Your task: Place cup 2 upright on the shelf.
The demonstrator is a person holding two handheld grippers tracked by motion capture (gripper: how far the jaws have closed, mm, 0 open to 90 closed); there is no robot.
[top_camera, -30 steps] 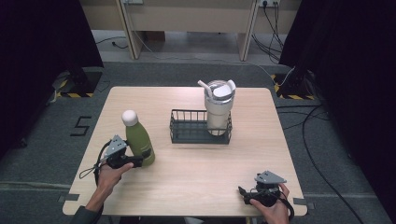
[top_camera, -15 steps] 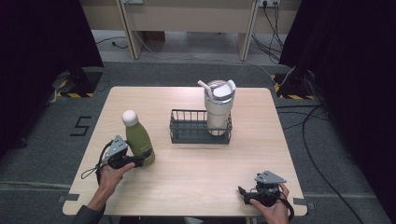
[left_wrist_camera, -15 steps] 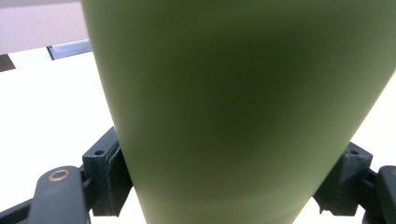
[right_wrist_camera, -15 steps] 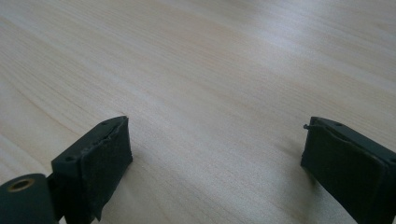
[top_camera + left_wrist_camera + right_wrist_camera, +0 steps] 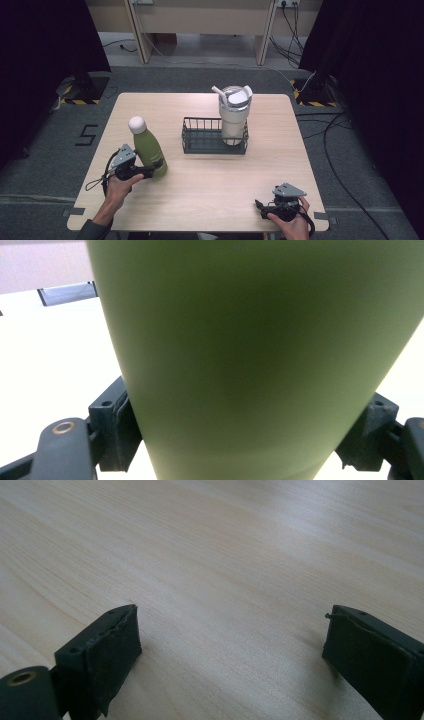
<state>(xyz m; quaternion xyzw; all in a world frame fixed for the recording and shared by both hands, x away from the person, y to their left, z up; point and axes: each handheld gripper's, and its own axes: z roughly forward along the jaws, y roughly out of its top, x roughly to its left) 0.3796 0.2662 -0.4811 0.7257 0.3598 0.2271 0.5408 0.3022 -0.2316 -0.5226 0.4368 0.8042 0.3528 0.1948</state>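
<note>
1. Left tongs (image 5: pixel 150 172) sat at the desk's (image 5: pixel 210 200) left front, held by the person's left hand (image 5: pixel 119 186); cable looped beside it.
2. Their jaws had just been closing and now clenched the green bottle (image 5: pixel 148 150) low on its body, one pad on each side; in the left gripper view the bottle (image 5: pixel 255 355) stood between both pads, touching them.
3. Green bottle stood upright on the desk, white cap (image 5: pixel 136 124) on top, left of the wire basket and well apart from it.
4. Black wire basket (image 5: pixel 200 145) sat near the desk's middle, a little toward the far side.
5. White tumbler (image 5: pixel 234 116) with lid and straw stood upright in the right end of the basket.
6. Right tongs (image 5: pixel 259 206) rested at the desk's right front corner in the person's right hand (image 5: pixel 290 225), grey plate on top, pointing left.
7. Right gripper view: both jaws stood wide apart, released, with bare wood desk (image 5: pixel 225 570) between them, nothing gripped.
8. Right tongs were well apart from bottle, basket and tumbler.
</note>
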